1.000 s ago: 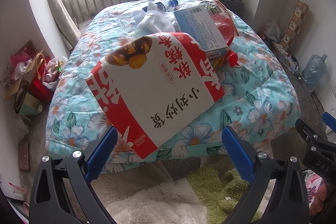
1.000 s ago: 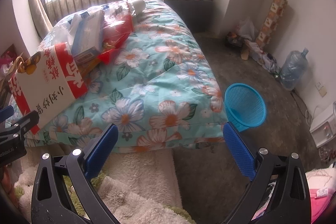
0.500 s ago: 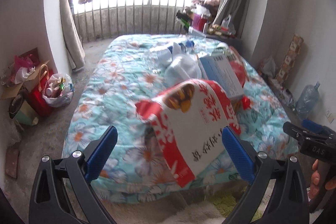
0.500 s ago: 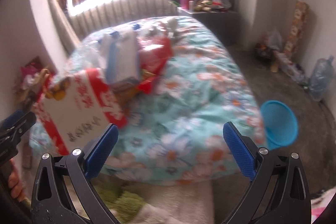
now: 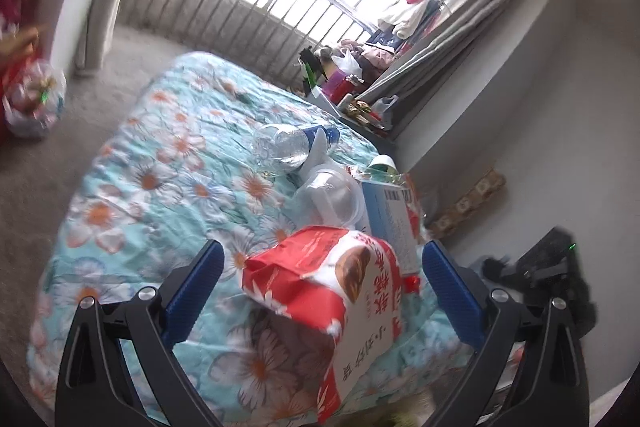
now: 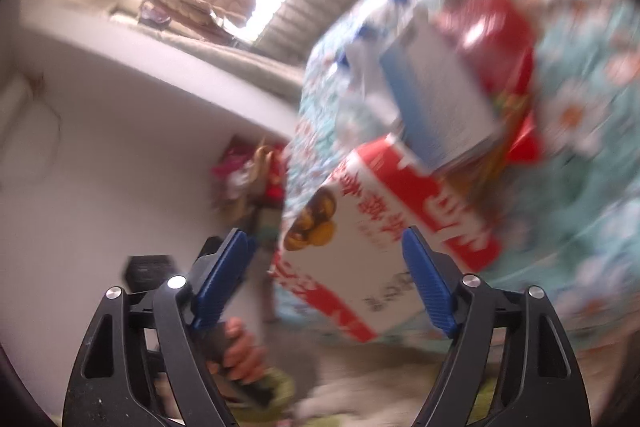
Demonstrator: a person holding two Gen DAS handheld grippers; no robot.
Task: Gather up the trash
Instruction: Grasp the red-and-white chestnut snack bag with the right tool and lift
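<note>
Fingers (image 5: 192,291) of my left gripper (image 5: 320,287) spread, empty; right gripper (image 6: 328,279) likewise. Red-white snack bag (image 5: 340,303) lower centre, overhanging bed (image 5: 160,187) edge, blue box (image 6: 436,107) resting on it. Risk: tugging bag topples box; right view blurred, aim uncertain.

Glossy red-white snack bag (image 5: 344,291) (crinkled plastic) on matt floral cloth quilt (image 5: 160,179).

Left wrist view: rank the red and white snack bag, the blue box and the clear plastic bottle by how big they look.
1. red and white snack bag, though it lies nearest the camera
2. blue box and clear plastic bottle look alike; unranked
</note>
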